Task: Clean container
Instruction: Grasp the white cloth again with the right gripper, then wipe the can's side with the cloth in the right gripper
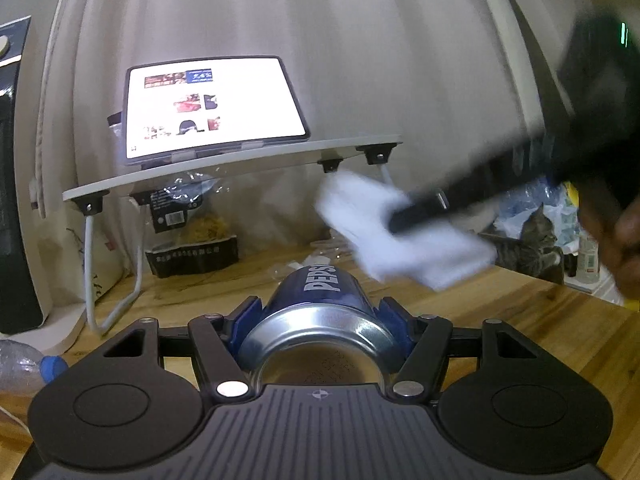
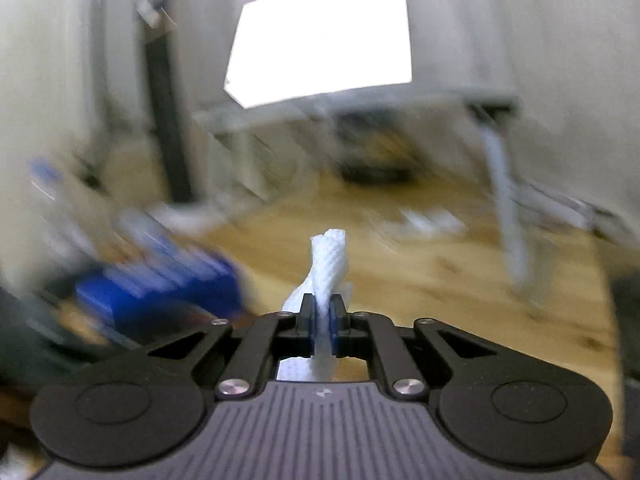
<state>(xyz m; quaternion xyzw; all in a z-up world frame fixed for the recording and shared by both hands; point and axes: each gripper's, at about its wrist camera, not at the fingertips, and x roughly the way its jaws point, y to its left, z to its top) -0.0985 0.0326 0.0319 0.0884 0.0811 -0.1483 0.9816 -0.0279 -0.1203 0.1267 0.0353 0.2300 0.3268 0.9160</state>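
While the left gripper [image 1: 320,312] clamps the blue can [image 1: 320,304] lying above the wooden table [image 1: 520,320], the right gripper [image 2: 322,320] pinches a white tissue [image 2: 330,260] nearby.

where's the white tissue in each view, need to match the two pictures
Left wrist view: the white tissue is right of centre, blurred, above the Pepsi can, pinched by the right hand-held gripper coming in from the right.
Right wrist view: the tissue is at centre, sticking up between the shut jaws of that hand-held gripper.
Shared landmark: the bright tablet screen on the white stand.
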